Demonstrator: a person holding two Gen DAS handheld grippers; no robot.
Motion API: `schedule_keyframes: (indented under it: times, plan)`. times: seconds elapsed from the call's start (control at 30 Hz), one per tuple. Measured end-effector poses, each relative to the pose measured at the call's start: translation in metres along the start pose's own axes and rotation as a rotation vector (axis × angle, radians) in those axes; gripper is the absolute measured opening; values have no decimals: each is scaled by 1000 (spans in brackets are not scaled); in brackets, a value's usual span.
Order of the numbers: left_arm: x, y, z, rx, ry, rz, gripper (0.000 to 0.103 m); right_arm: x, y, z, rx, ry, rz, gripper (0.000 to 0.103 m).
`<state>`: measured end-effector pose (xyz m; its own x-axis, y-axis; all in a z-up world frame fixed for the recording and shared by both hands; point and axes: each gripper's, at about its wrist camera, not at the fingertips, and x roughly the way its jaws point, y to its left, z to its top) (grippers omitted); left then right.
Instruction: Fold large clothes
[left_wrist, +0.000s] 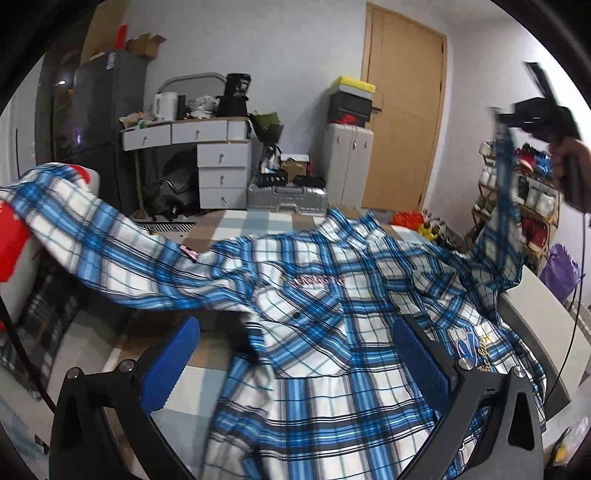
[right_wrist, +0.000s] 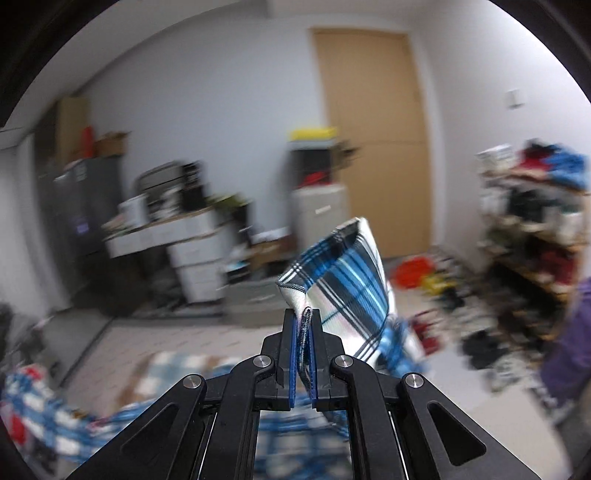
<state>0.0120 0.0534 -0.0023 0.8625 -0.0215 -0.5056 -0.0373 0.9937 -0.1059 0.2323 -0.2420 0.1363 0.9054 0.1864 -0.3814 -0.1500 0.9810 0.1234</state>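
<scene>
A blue, white and black plaid shirt (left_wrist: 317, 332) lies spread and rumpled on the table, one sleeve stretched to the far left. My left gripper (left_wrist: 295, 354) is open just above the shirt's body, blue pads apart, holding nothing. My right gripper (right_wrist: 303, 332) is shut on the shirt's cuff (right_wrist: 343, 273) and holds it high in the air. In the left wrist view the right gripper (left_wrist: 506, 122) shows at the upper right with the sleeve hanging down from it.
The table's grey edge (left_wrist: 535, 306) runs at the right. A red and white object (left_wrist: 14, 243) sits under the left sleeve. White drawers (left_wrist: 221, 173), a silver case (left_wrist: 288, 199), a wooden door (left_wrist: 402, 110) and a cluttered shelf (left_wrist: 524, 195) stand behind.
</scene>
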Motion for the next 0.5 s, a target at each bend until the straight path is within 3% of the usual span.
schedule_keyframes:
  times: [0.13,0.23,0.33,0.5]
  plan:
    - [-5,19,3,-39,-8,10,102,56,89,-44,-53,117,173,5]
    - [-5,29,3,-86,-3,3,102,101,146,-94,-148,217,234,5]
    - [-4,35,7,-122,-7,-2,102,146,185,-159,-192,357,265,5]
    - [-2,34,7,-133,-13,-20,102,191,232,-239,-246,491,294,5]
